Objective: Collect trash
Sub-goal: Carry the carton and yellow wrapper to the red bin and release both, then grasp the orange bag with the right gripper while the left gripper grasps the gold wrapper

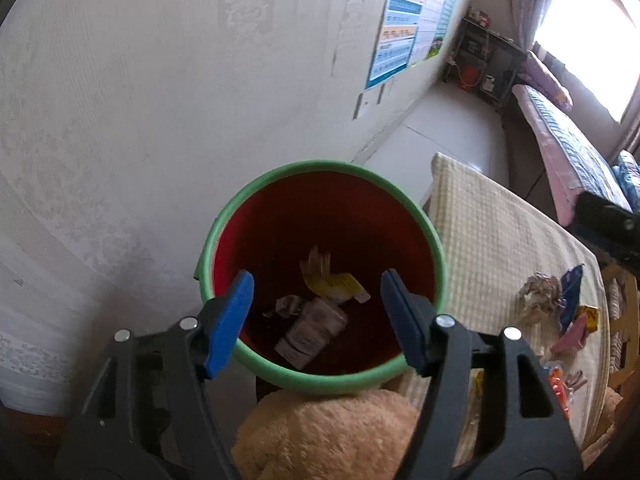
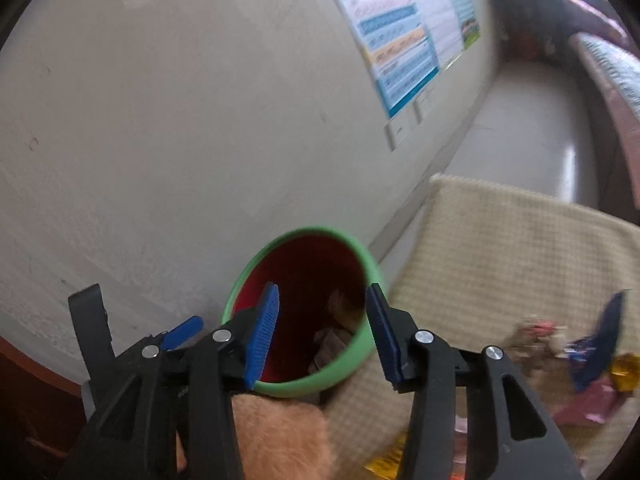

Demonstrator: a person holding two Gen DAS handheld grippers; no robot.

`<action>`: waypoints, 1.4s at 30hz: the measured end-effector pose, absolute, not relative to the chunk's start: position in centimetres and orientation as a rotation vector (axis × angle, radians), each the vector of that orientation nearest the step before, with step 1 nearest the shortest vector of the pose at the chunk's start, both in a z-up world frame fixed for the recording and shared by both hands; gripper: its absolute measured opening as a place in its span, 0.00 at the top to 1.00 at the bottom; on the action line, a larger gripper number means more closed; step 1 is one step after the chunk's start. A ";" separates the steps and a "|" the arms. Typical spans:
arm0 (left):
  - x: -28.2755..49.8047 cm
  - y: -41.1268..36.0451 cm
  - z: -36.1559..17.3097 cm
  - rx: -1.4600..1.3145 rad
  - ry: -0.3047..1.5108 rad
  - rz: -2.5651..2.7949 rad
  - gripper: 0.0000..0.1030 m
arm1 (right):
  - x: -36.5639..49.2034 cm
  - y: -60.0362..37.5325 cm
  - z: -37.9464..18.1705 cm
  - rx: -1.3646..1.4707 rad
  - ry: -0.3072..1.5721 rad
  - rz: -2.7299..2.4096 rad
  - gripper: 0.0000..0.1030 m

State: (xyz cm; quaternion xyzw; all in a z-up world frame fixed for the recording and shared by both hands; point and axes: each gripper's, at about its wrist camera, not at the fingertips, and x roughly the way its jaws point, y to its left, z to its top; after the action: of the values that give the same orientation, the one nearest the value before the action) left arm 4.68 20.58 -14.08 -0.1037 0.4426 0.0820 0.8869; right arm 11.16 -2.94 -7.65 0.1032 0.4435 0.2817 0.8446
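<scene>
One green-rimmed bin (image 1: 320, 168), two tools, three trash pieces inside it, one poster (image 1: 412, 20), one plush toy (image 1: 328, 436).

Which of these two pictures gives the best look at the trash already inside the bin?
The left wrist view. It looks almost straight down into the bin, so the yellow wrapper and crumpled paper at the bottom are sharp. The right wrist view is blurred and angled, showing the bin with only a dim corner of its contents.

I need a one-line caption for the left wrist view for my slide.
Left gripper, jaws open and empty, above the green-rimmed red bin holding wrappers; more trash lies on the checked tablecloth.
</scene>
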 end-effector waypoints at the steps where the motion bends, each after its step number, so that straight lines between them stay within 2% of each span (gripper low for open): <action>1: 4.5 20.1 -13.8 -0.218 0.915 0.156 0.38 | 10.7 -4.0 -7.2 0.215 0.920 0.582 0.56; 7: 4.2 15.6 -12.5 -0.191 0.900 0.029 0.38 | 6.4 -11.4 -6.3 0.167 0.892 0.466 0.56; 13: 2.8 8.7 -13.1 -0.099 0.942 -0.151 0.38 | 0.8 -16.4 -10.1 0.139 1.011 0.370 0.56; 15: 2.3 7.2 -13.7 -0.073 0.966 -0.174 0.38 | -0.8 -17.4 -11.6 0.127 1.053 0.355 0.52; 17: 2.2 6.5 -14.8 -0.071 0.999 -0.175 0.38 | -1.9 -17.5 -12.6 0.087 1.080 0.360 0.47; 20: 2.1 6.1 -16.1 -0.085 1.048 -0.164 0.38 | -2.5 -16.0 -13.4 -0.029 1.091 0.401 0.46; 21: 1.9 6.1 -16.3 -0.089 1.059 -0.160 0.38 | -2.7 -15.0 -13.8 -0.080 1.097 0.432 0.43; 25: 1.2 6.6 -16.4 -0.097 1.074 -0.135 0.38 | -3.0 -12.3 -16.4 -0.193 1.144 0.507 0.43; 26: 1.0 6.9 -16.4 -0.104 1.077 -0.130 0.38 | -2.8 -12.1 -17.1 -0.197 1.155 0.514 0.44; 28: 0.7 7.3 -16.3 -0.113 1.083 -0.128 0.38 | -2.8 -11.5 -18.7 -0.223 1.178 0.529 0.59; 31: 0.7 7.1 -16.3 -0.104 1.090 -0.136 0.38 | -2.7 -11.6 -19.4 -0.213 1.181 0.538 0.69; 37: 1.2 5.7 -17.8 -0.122 1.135 -0.203 0.39 | -2.5 -14.7 -16.3 -0.087 1.105 0.456 0.72; 38: 1.4 5.3 -18.4 -0.137 1.154 -0.223 0.45 | -2.5 -15.7 -15.7 -0.060 1.090 0.425 0.72; 42: 2.4 3.8 -20.5 -0.116 1.214 -0.244 0.55 | -2.0 -18.9 -14.9 0.075 1.084 0.353 0.72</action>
State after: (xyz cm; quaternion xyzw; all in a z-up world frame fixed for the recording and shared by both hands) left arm 2.43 3.82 -20.46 -0.0541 0.5685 -0.1144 0.8129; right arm -1.99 -18.91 -14.86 0.0353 0.5129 0.1669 0.8413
